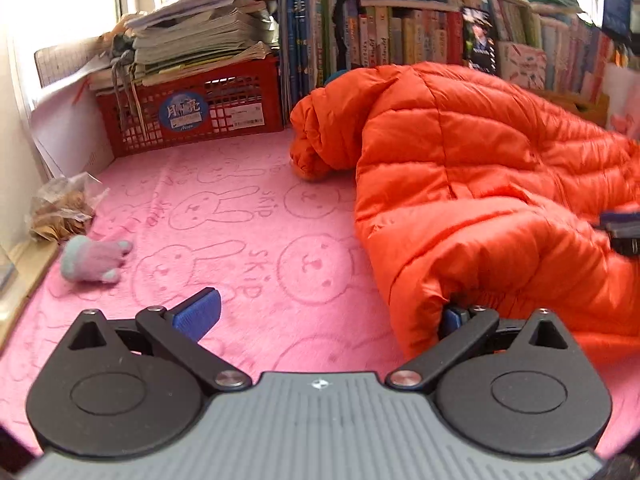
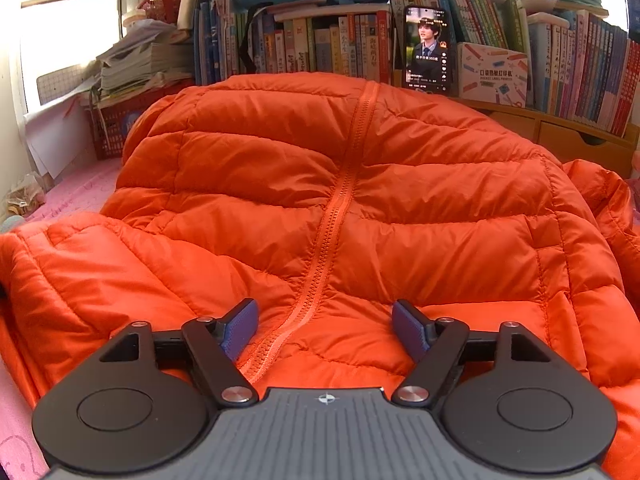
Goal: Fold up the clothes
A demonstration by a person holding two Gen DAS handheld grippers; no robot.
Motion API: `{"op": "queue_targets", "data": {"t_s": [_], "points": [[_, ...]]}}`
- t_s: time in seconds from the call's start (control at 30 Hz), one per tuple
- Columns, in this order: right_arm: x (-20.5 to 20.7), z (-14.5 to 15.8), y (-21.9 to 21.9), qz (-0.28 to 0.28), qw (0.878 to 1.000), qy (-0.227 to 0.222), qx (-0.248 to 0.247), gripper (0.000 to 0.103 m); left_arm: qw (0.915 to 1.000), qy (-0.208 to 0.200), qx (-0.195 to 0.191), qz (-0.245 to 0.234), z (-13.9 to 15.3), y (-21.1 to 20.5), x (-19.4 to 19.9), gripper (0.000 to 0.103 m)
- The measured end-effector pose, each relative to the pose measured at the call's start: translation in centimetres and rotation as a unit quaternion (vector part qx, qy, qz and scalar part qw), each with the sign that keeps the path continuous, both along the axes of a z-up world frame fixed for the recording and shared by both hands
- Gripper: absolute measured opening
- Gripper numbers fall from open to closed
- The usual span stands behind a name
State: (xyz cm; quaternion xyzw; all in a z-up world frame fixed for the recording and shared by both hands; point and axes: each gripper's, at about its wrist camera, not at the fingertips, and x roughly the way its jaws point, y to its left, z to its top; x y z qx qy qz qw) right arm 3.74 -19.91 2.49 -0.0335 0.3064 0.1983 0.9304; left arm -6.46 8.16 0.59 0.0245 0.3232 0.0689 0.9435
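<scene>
An orange puffer jacket [image 2: 360,200] lies front up on a pink rabbit-print blanket [image 1: 240,220], its zipper [image 2: 336,216] running away from my right gripper. My right gripper [image 2: 324,330] is open just above the jacket's near edge, one pad on each side of the zipper, pressing on nothing. In the left wrist view the jacket [image 1: 480,184] fills the right half, with a sleeve [image 1: 320,136] bunched at the far end. My left gripper [image 1: 325,315] is wide open at the jacket's near left fold. Its right fingertip [image 1: 452,319] is tucked against that fold; its left one hovers over bare blanket.
A small grey-pink glove [image 1: 96,260] and a crinkled plastic bag [image 1: 60,212] lie at the blanket's left edge. A red basket [image 1: 192,112] stacked with papers and a row of books [image 2: 320,48] close off the back. A lit phone [image 2: 428,48] leans there, wooden drawers [image 2: 560,132] beside it.
</scene>
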Motion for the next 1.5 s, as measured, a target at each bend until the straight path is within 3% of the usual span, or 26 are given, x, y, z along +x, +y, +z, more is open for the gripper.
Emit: {"op": "queue_targets", "data": {"t_s": [0.27, 0.37, 0.43, 0.5, 0.57, 0.7, 0.9, 1.1, 1.17, 1.27, 1.37, 1.5], "points": [[-0.7, 0.5, -0.4, 0.027, 1.000, 0.002, 0.000, 0.085, 0.9997, -0.001, -0.022, -0.013, 1.6, 0.8, -2.9, 0.103], [-0.9, 0.6, -0.3, 0.036, 0.999, -0.002, -0.015, 0.090, 0.9934, 0.007, -0.078, -0.084, 2.4, 1.2, -4.0, 0.103], [-0.8, 0.5, -0.1, 0.035, 0.999, -0.007, -0.025, 0.091, 0.9907, 0.004, -0.089, -0.103, 2.6, 1.0, -4.5, 0.103], [-0.6, 0.5, 0.0, 0.034, 0.999, -0.008, -0.021, 0.093, 0.9928, 0.013, -0.067, -0.098, 2.2, 0.1, -4.3, 0.103], [-0.5, 0.5, 0.1, 0.032, 0.999, -0.006, -0.015, 0.094, 0.9943, 0.031, -0.018, -0.101, 1.3, -1.7, -3.5, 0.103], [-0.6, 0.3, 0.1, 0.028, 0.999, -0.006, -0.016, 0.095, 0.9904, 0.036, 0.044, -0.126, -0.8, -5.5, -1.8, 0.103], [-0.6, 0.2, 0.2, 0.020, 1.000, -0.006, -0.015, 0.096, 0.9930, -0.015, 0.113, -0.031, -2.1, -7.8, 1.4, 0.103], [-0.3, -0.1, 0.7, 0.010, 1.000, 0.000, -0.028, 0.098, 0.9888, -0.036, 0.145, 0.007, -0.7, -5.2, -1.4, 0.103], [-0.2, -0.1, 0.8, 0.008, 0.999, 0.002, -0.031, 0.099, 0.9897, -0.057, 0.129, 0.022, 0.3, -3.2, -3.3, 0.103], [-0.1, -0.1, 0.8, 0.013, 1.000, 0.006, -0.025, 0.102, 0.9938, -0.090, 0.064, 0.003, 1.7, -1.9, -6.2, 0.103], [0.0, -0.2, 1.1, 0.014, 0.999, 0.007, -0.034, 0.103, 0.9928, -0.090, 0.066, -0.042, 1.8, -2.6, -7.1, 0.103], [0.0, -0.3, 1.2, 0.009, 0.999, 0.006, -0.045, 0.103, 0.9892, -0.071, 0.002, -0.128, 1.5, -2.0, -8.2, 0.103]]}}
